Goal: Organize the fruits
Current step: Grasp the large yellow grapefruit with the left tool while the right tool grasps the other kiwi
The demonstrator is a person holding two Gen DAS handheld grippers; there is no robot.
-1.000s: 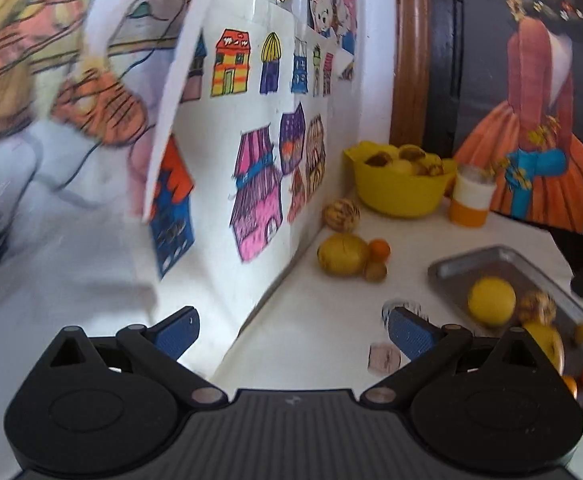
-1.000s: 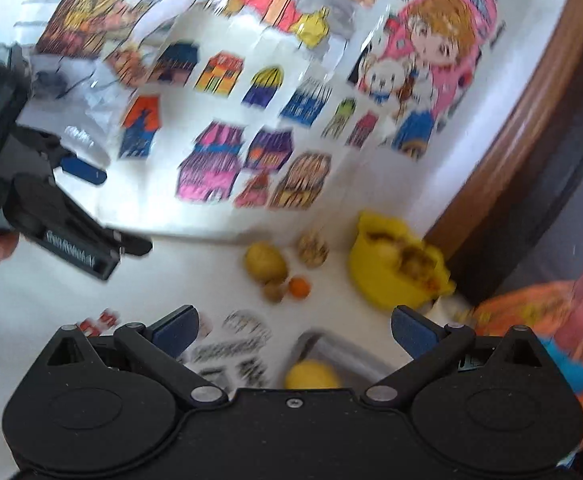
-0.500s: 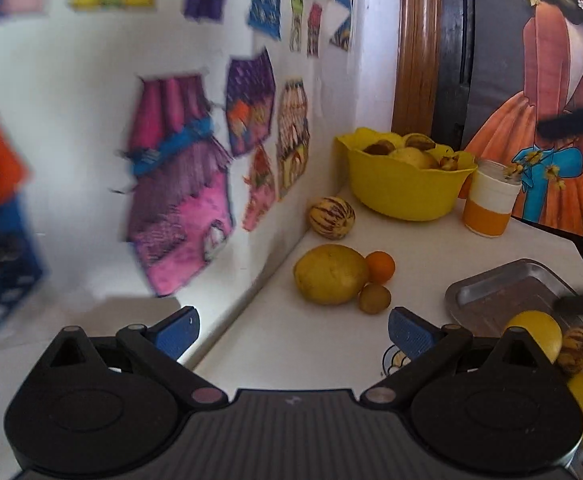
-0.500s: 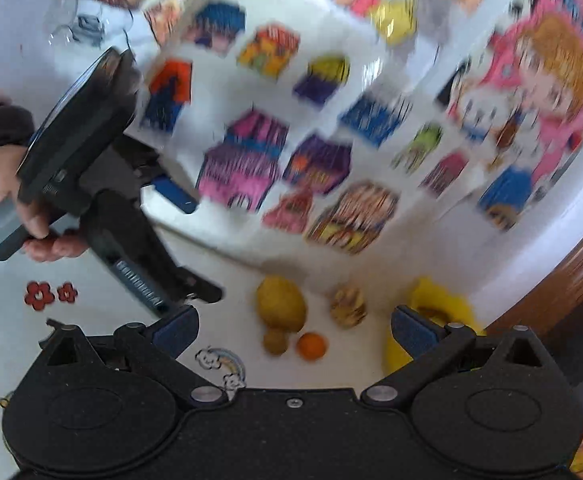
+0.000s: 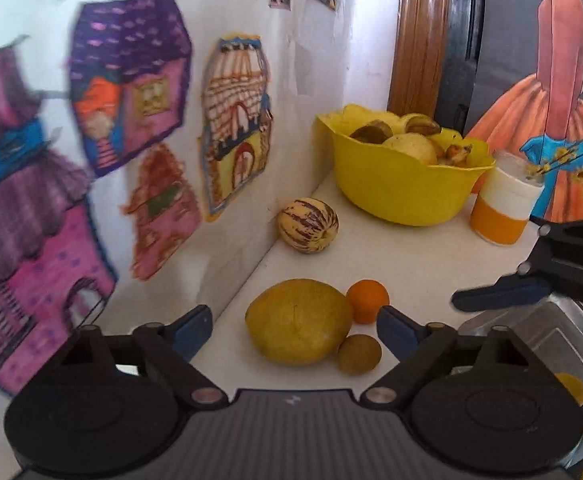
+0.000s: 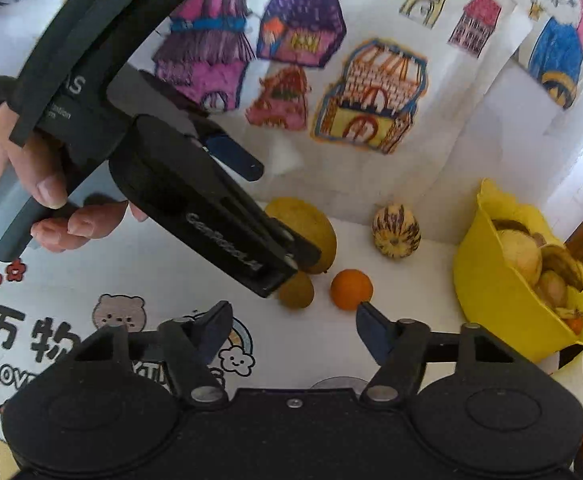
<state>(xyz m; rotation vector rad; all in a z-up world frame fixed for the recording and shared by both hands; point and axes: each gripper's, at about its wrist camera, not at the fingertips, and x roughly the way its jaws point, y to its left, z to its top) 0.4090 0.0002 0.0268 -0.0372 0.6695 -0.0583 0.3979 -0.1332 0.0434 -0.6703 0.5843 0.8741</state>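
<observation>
A large yellow fruit lies by the wall, with a small orange and a small brown fruit touching or nearly touching its right side. My left gripper is open, low over the table, its fingers either side of the yellow fruit without touching it. A striped melon sits further back. In the right wrist view my right gripper is open and empty, just short of the brown fruit and the orange. There the left gripper hides part of the yellow fruit.
A yellow bowl with several fruits stands in the back corner, beside a white and orange cup. A metal tray with fruit lies at the right. A wall with drawings runs close along the left. A hand holds the left gripper.
My left gripper has moved forward and down until the yellow fruit lies between its fingers. My right gripper has swung down towards the same fruits and now shows at the right of the left wrist view.
</observation>
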